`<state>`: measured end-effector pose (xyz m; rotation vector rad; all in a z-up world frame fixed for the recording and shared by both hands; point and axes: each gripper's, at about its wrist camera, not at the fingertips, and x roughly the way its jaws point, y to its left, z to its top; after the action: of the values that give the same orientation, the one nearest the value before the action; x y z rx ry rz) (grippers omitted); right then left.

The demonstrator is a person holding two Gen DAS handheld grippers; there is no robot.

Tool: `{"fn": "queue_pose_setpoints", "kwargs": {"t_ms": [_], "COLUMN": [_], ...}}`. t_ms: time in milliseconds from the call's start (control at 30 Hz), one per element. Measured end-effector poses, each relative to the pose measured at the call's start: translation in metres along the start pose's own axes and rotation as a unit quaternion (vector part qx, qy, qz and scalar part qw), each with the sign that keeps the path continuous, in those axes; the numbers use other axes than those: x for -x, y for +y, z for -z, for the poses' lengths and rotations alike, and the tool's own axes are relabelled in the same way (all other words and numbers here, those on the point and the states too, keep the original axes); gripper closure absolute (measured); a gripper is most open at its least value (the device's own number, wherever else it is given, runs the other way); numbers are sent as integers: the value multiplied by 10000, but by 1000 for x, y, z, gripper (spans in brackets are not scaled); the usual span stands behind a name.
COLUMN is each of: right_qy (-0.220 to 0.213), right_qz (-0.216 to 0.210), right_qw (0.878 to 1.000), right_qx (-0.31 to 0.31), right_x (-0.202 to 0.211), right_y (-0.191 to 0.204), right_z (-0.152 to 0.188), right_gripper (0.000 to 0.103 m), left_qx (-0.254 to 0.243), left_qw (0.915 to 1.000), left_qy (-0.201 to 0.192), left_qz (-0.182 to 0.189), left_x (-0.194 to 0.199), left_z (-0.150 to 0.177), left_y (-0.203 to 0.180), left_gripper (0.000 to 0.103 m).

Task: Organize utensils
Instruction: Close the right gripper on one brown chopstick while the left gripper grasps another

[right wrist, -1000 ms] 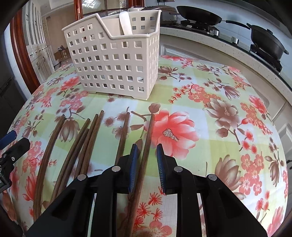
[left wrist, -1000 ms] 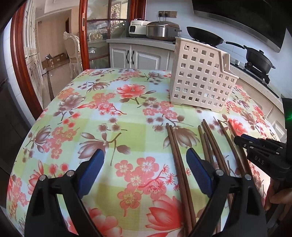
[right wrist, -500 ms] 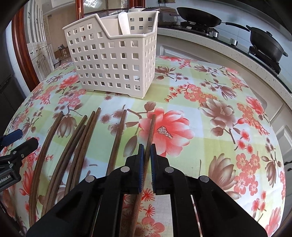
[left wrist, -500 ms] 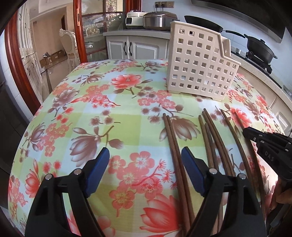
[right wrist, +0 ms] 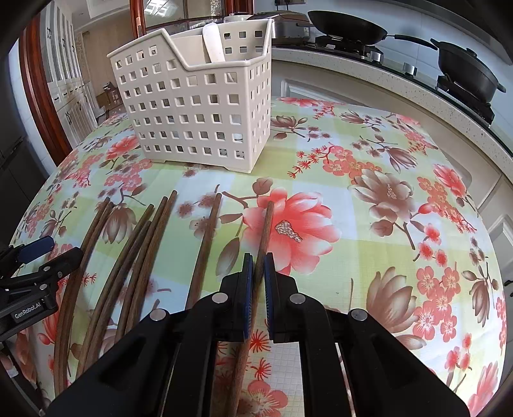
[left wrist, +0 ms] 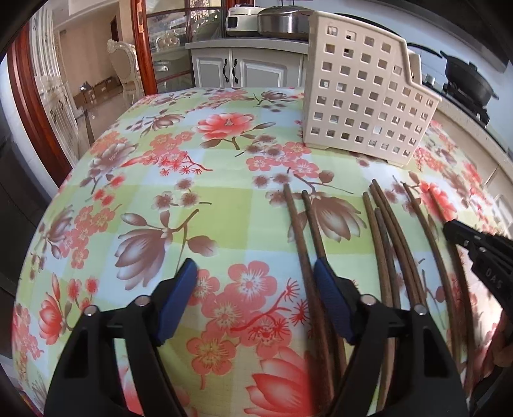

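Left tongs (right wrist: 35, 253) labelled "GenRobot.AI"; right tongs (left wrist: 481, 243) "DAS".

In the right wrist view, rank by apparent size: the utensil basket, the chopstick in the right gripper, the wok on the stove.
1. utensil basket, largest.
2. chopstick, long but thin.
3. wok, smallest, though it sits far back, so distance shrinks it.

Hand-held gripper (right wrist: 259, 272) — clamped chopstick (right wrist: 264, 229)
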<state>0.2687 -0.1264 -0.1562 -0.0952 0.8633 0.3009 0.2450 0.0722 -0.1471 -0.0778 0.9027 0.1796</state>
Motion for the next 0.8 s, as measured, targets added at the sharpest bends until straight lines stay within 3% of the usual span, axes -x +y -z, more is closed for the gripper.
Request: {"fn": "queue_pose_setpoints", "kwargs": {"t_ms": [333,433,500,567,800], "right_qy": [7,2,4,1,-191], "right_qz": [100,73,61,36,-242], "right_qw": [9997,9998,9998,9998,9995], "right_qx": [204,204,203,174,-17], "right_x": [-4,-4,-4,-4,10], "right_y": [6,5,6,5,-5], "right_z": [-5,-4,-4,-4,-3], "right_gripper": [95,96,96,96,96], "left_qx": [-222,-327,-387,-428,-211], "left_qw": [9997,9993,9989,9987,9981], "left_qy": [-56,-97,-115,-120,-184], "left_qz": [123,175,217,248,550], "left_x": [-2,-1,0,0,8], "left_z": [-7,-5,-5,-5,-9], "left_y": [-16,-20,-21,-22,-11], "left_gripper": [58,70,88,95,97]}}
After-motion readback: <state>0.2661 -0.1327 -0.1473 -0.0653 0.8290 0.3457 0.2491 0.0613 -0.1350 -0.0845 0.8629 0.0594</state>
